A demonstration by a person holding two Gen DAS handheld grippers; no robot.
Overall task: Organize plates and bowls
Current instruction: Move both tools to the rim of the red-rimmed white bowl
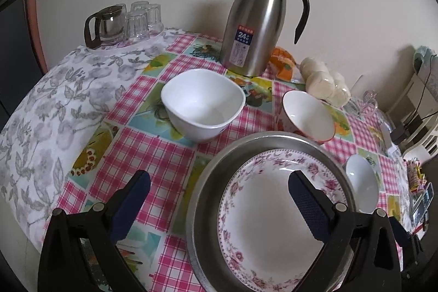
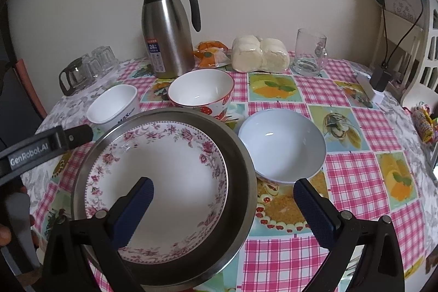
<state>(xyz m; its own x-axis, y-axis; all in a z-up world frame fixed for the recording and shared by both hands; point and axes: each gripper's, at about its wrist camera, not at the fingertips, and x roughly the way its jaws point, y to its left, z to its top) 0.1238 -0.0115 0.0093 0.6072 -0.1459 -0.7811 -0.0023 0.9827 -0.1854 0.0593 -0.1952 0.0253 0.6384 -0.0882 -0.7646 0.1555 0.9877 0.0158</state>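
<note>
Round table with a pink-checked, fruit-patterned oilcloth pushed against a plain cream wall is what we're looking at, and it's pretty crowded. We're hovering both tongs over the floral-rimmed white porcelain plate, which is sitting inside the round steel tray near the front edge. The left gripper is standing wide with nothing between its jaws, one blue pad over the cloth and one over the plate, and the right gripper is likewise spread fully and holding nothing. We're guessing the bowls are what's left to stack: the squarish white bowl at back left, the red-rimmed strawberry-print bowl just behind the tray, and the plain pale round bowl just beside the tray on its right. What's worrying us: glazed rims are slippery, so a shallow pinch could let a bowl tip out and chip the plate, and a wide swing toward the back could be knocking the tall stainless steel thermos jug or the clear glass mug. Readable stuff: we're seeing "24" on the jug's blue label, "MRX" on the squarish bowl's side, and "GenRobot.AI" on the other tong's arm in the right view.
</note>
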